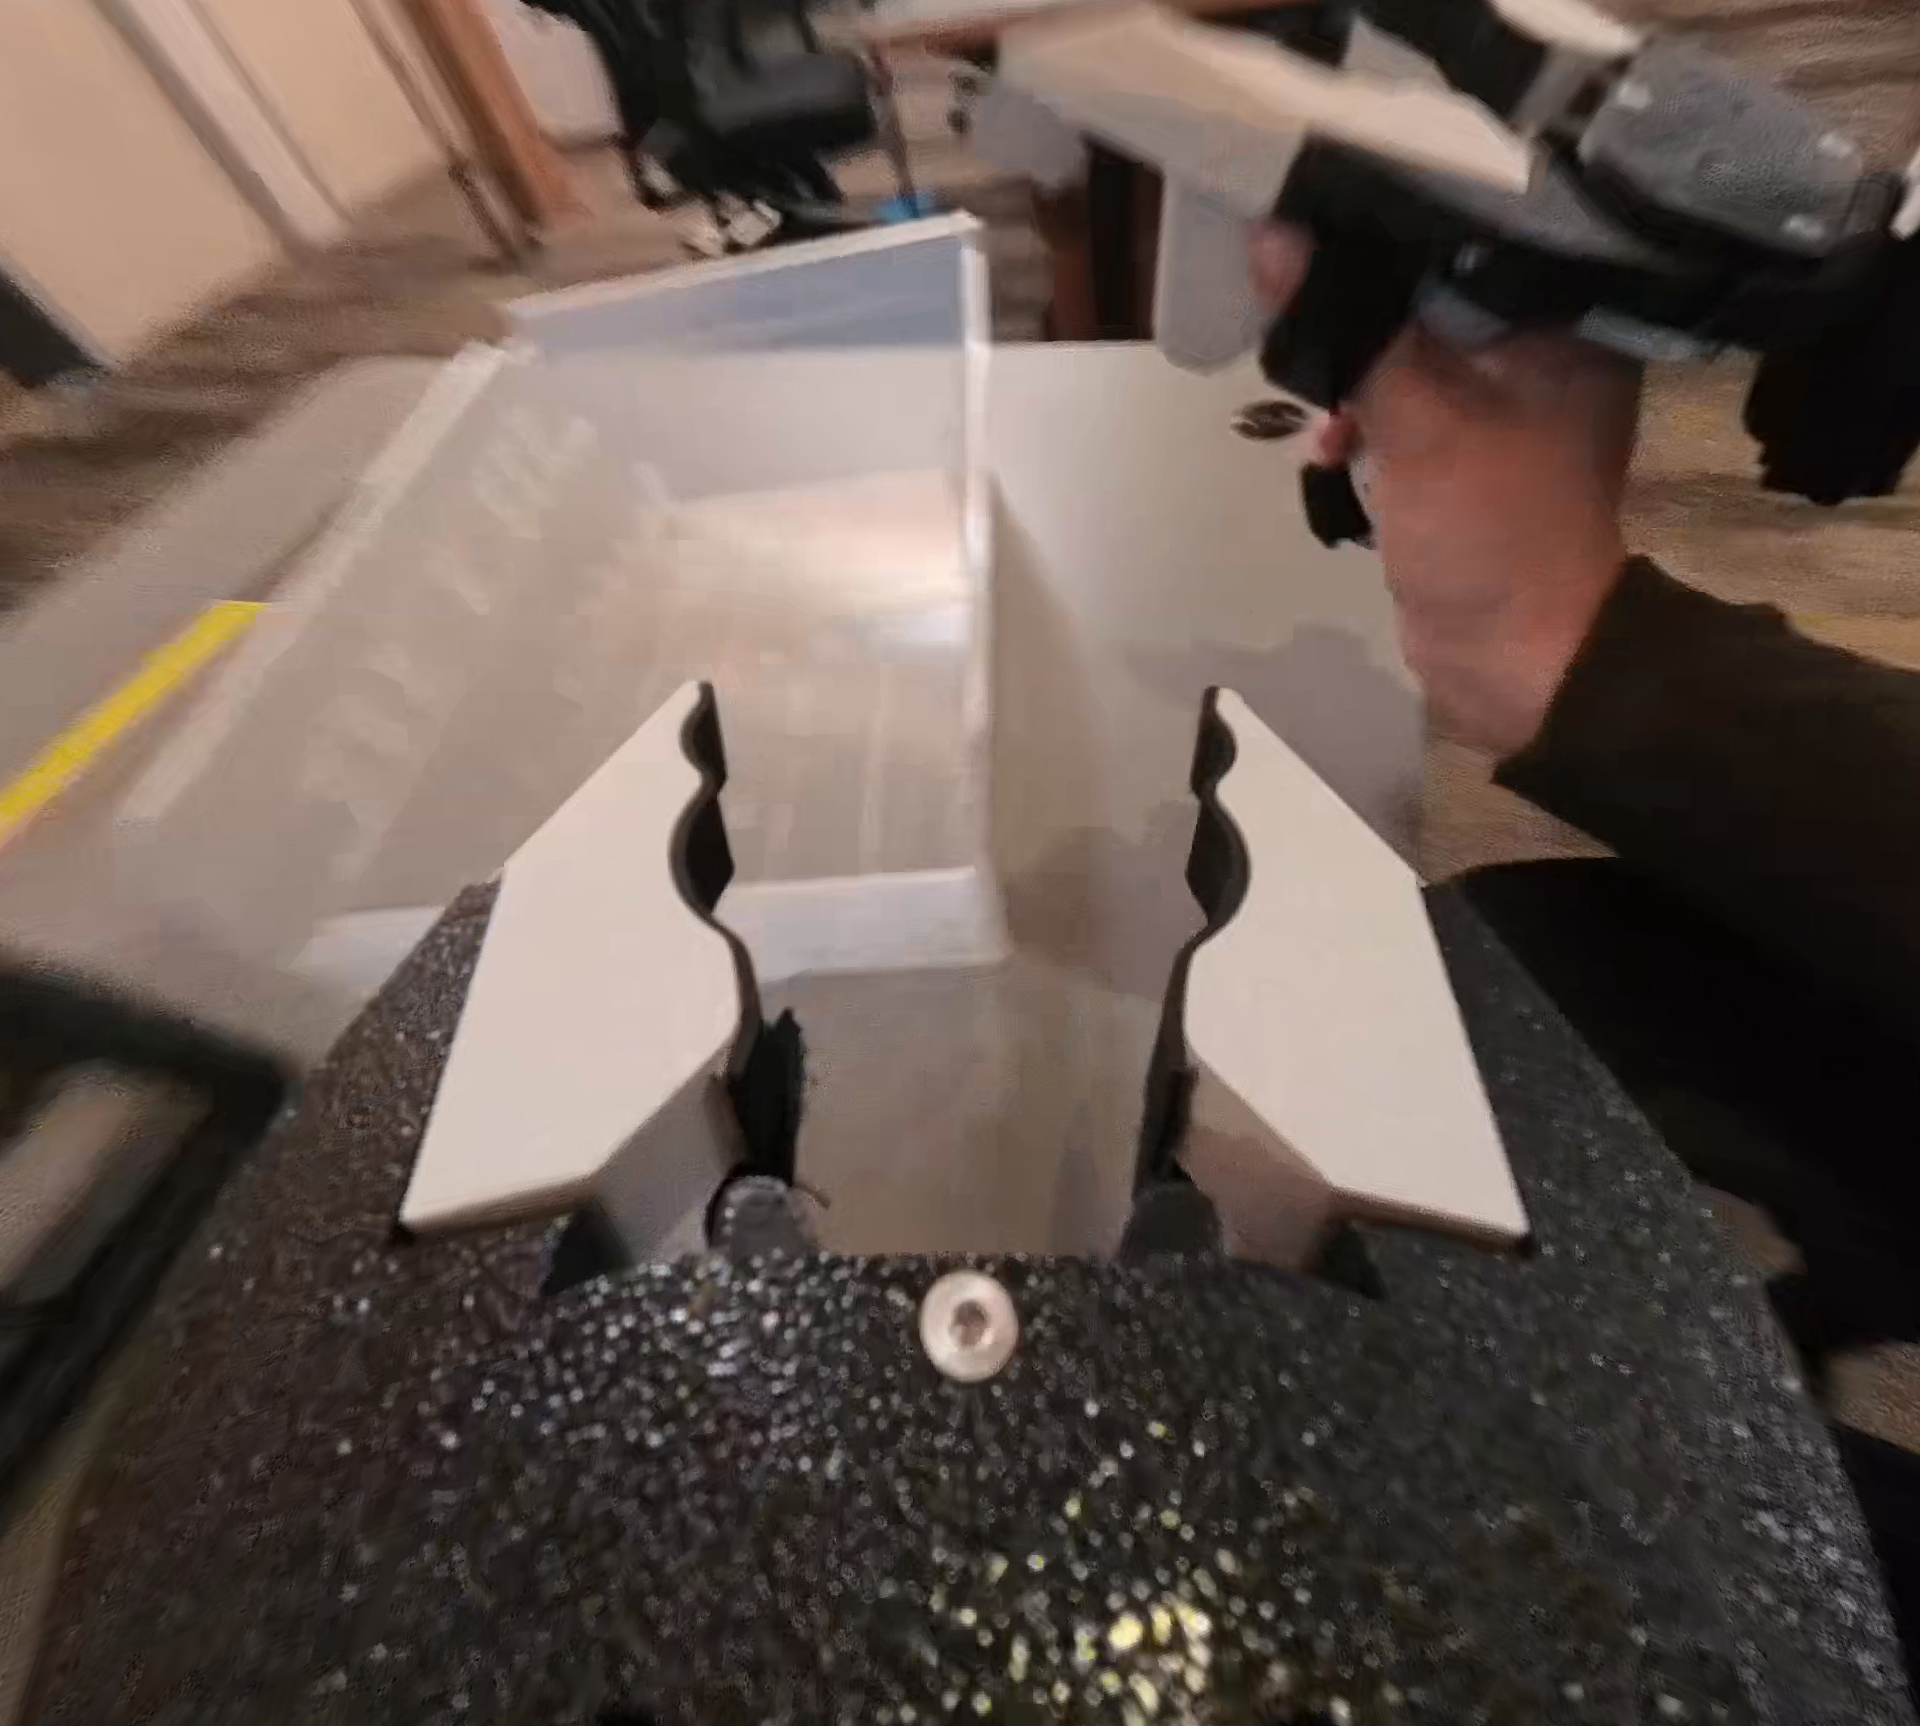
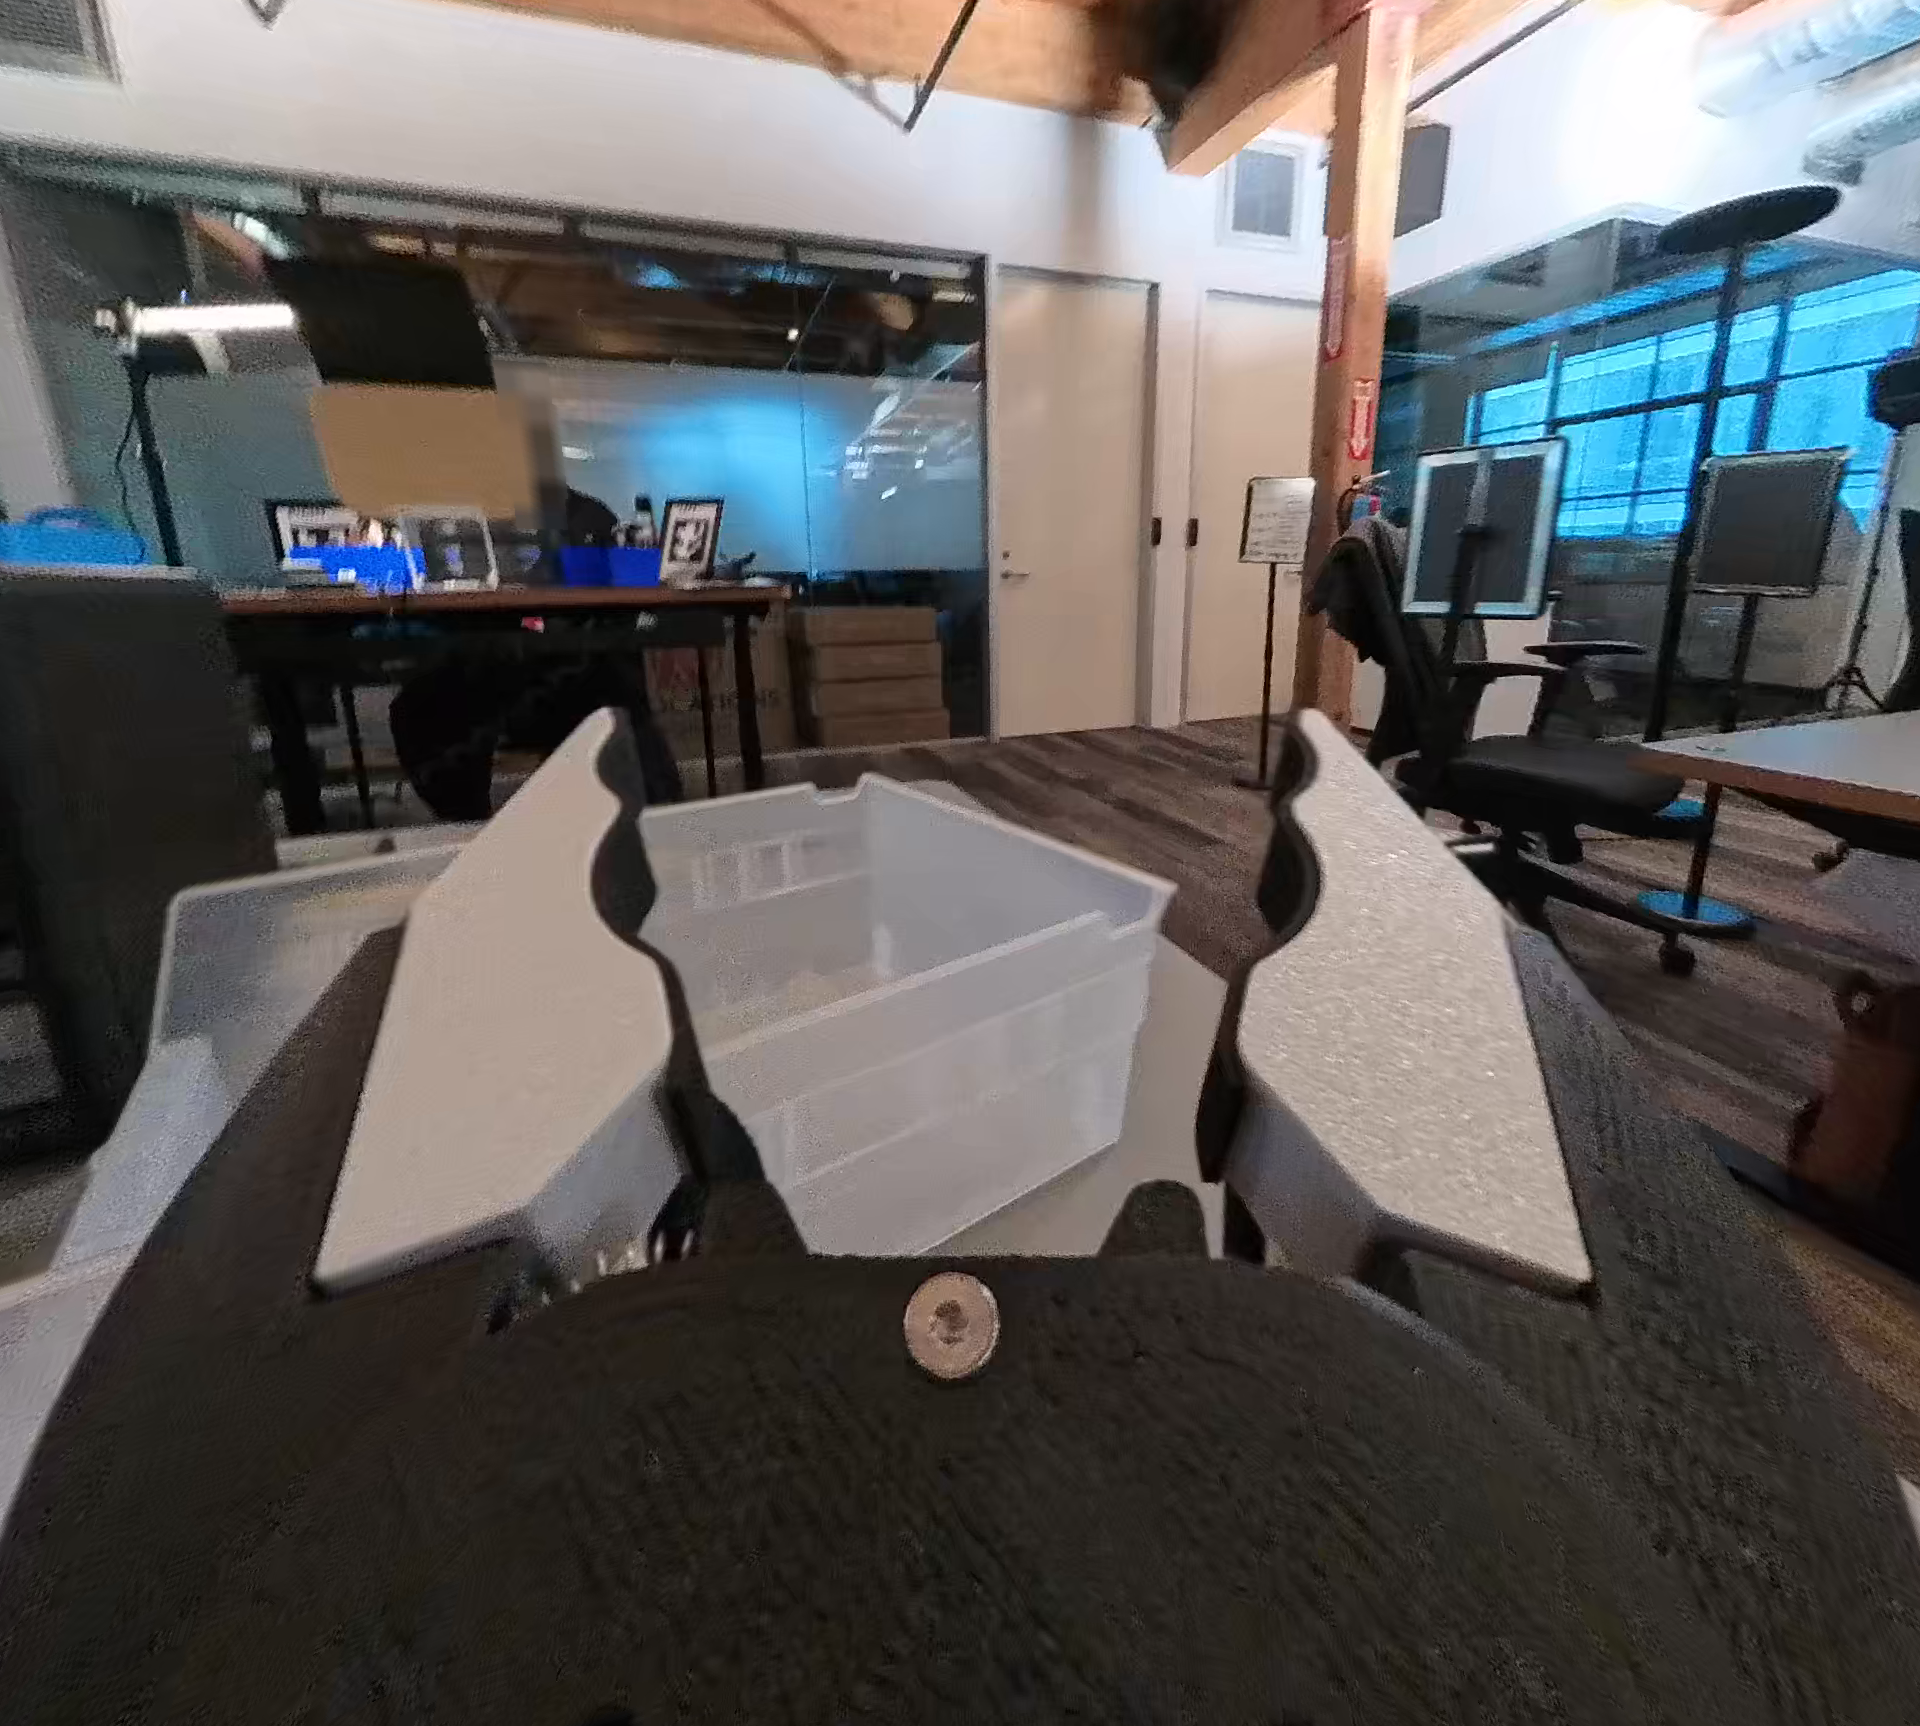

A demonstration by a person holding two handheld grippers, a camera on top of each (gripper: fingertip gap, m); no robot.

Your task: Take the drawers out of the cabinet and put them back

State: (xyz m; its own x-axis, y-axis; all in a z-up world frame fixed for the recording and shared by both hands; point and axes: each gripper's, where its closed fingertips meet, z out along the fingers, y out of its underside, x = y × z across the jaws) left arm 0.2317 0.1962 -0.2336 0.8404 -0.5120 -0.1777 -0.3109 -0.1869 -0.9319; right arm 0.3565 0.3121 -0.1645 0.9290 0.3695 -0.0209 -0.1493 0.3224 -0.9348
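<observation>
A translucent plastic drawer lies on a white table, straight ahead of my left gripper. The left gripper is open and empty, with its fingers just short of the drawer's near wall. The view is motion-blurred. My right gripper is open and empty, raised above a translucent drawer that sits below and between its fingers. A hand holds the right gripper high at the upper right of the left wrist view. I cannot make out the cabinet.
A second pale plastic piece lies left of the drawer. An office chair and another table stand to the right. A desk with blue bins is behind. A yellow floor line runs left of the table.
</observation>
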